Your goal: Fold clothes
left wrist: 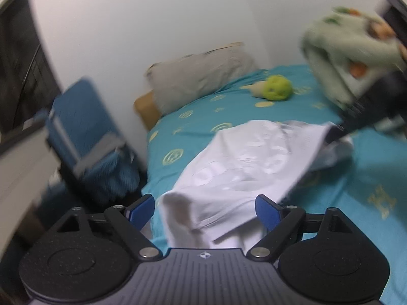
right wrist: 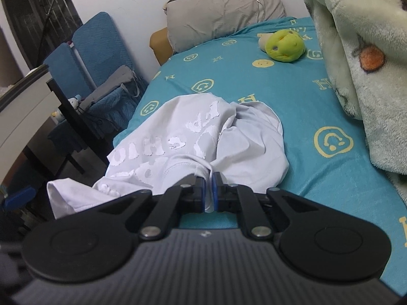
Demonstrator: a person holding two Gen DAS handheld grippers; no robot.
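1. Both tongs point forward and a bit down over the bed with the teal smiley-print sheet [right wrist: 318, 96].
2. Left black two-finger gripper with blue pads [left wrist: 204, 207] stands wide open. Cloth lies between the pads, but they do not press it.
3. Right black two-finger gripper with blue pads [right wrist: 208, 186] is squeezed tight on a bunch of the white printed cotton shirt [right wrist: 193, 139].
4. That shirt lies crumpled on the near part of the sheet, one end hanging off the left edge.
5. Farther back sit a round green plush toy [right wrist: 285, 44] and a grey pillow [right wrist: 223, 12].
6. Along the right lies a fluffy pale green blanket [right wrist: 361, 58].
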